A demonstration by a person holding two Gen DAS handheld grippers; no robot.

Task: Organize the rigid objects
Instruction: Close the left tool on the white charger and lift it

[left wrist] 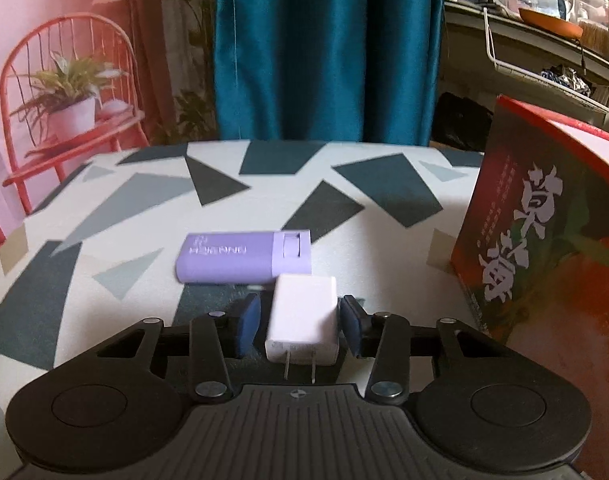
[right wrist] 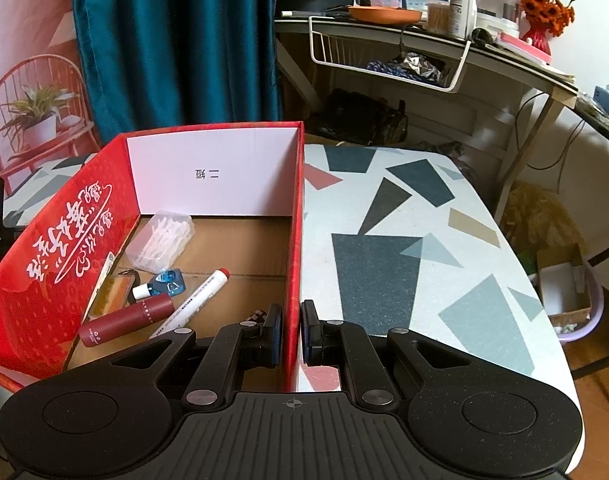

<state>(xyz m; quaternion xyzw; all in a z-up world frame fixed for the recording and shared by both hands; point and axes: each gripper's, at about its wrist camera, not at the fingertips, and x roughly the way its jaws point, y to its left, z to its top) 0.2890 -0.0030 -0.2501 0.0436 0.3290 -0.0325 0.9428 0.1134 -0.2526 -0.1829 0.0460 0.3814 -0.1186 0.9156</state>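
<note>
A white plug-in charger lies on the patterned tablecloth, its two prongs pointing at the camera. My left gripper straddles it. The right pad is at the charger's side, and a thin gap shows beside the left pad. Just beyond lies a purple rectangular case. The red cardboard box stands at the right of that view. In the right wrist view my right gripper is shut on the red box's right wall.
Inside the box lie a clear case of white sticks, a small blue dropper bottle, a dark red tube and a white marker. A teal curtain hangs behind the table. A cluttered shelf stands at the right.
</note>
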